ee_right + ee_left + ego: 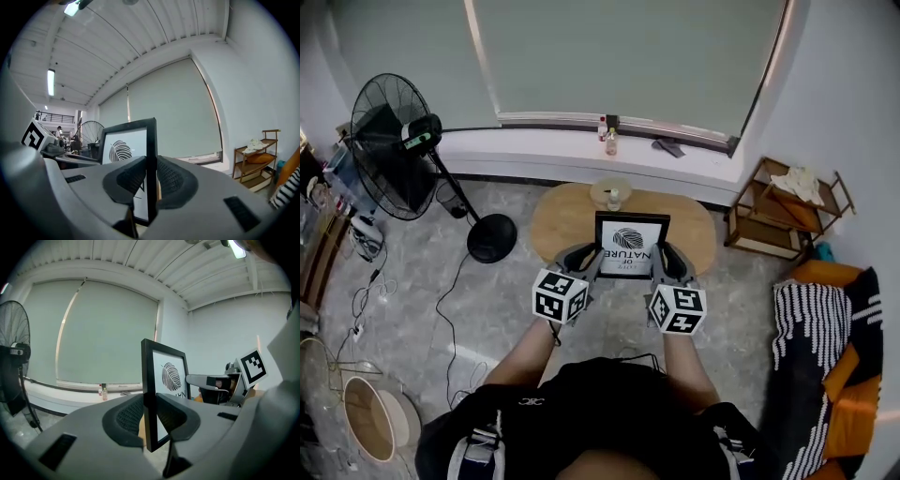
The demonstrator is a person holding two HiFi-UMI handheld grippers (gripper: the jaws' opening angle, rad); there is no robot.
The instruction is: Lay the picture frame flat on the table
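Frame (pixel 632 246) upright, print side facing person, held over near half of round table (pixel 558 220). Left gripper (pixel 151 417) clamped on frame's left edge, black moulding pinched between ribbed pads. Right gripper (pixel 151 180) clamped on right edge, same pinch. Both grippers level, one each side of frame. Cannot tell if bottom edge touches tabletop. Small bottle (pixel 614 199) on table just behind frame. Fan (pixel 394 141) off to left, wooden shelf (pixel 783 211) to right.

Grey left hand-held gripper (pixel 594 255), right hand-held gripper (pixel 668 255), marker cubes (pixel 560 295) (pixel 677 308), black top (pixel 600 408)
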